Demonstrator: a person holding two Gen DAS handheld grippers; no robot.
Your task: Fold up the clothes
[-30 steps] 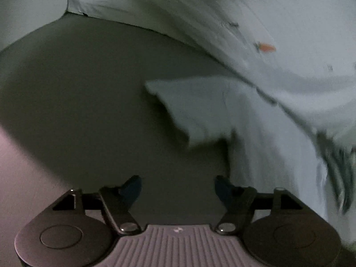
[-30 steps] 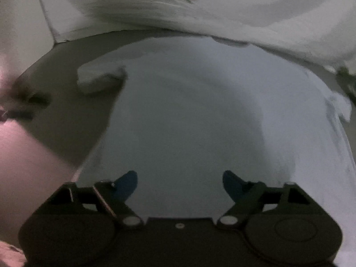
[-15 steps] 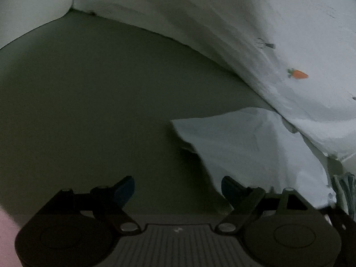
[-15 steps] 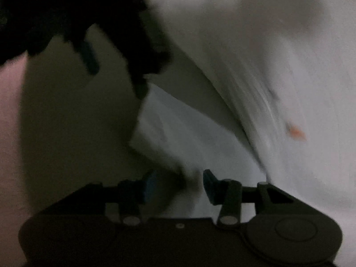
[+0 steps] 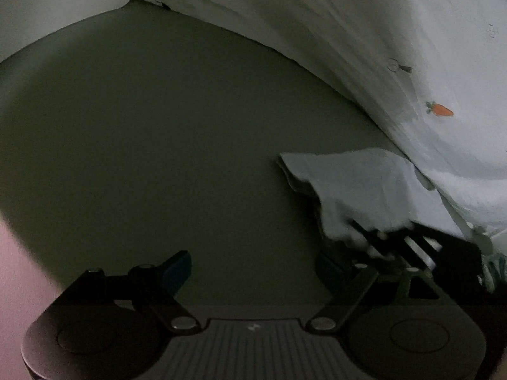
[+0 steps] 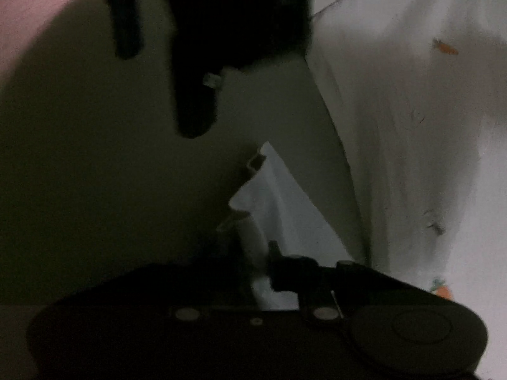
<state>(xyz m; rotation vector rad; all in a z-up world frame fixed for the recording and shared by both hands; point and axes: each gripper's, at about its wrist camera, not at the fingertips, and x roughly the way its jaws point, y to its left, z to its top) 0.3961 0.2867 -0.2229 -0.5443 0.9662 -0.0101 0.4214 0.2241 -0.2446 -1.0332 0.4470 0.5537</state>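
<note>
A pale white garment (image 5: pixel 358 190) lies on a dark grey-green surface (image 5: pixel 158 142), its corner pointing left. My left gripper (image 5: pixel 253 262) is open and empty, low over the bare surface just left of that garment. My right gripper (image 6: pixel 253 253) is shut on the garment's edge (image 6: pixel 263 196), and it shows in the left wrist view (image 5: pixel 412 247) as a dark shape on the cloth. The left gripper hangs as a dark shape at the top of the right wrist view (image 6: pixel 196 63).
A white sheet printed with small carrots (image 5: pixel 396 63) drapes along the back and right; it also shows in the right wrist view (image 6: pixel 412 126). A pinkish area (image 5: pixel 19 269) borders the surface at the left.
My right gripper has swung onto the garment's edge and closed on it. My left gripper has drifted left, so the garment sits further right in its view.
</note>
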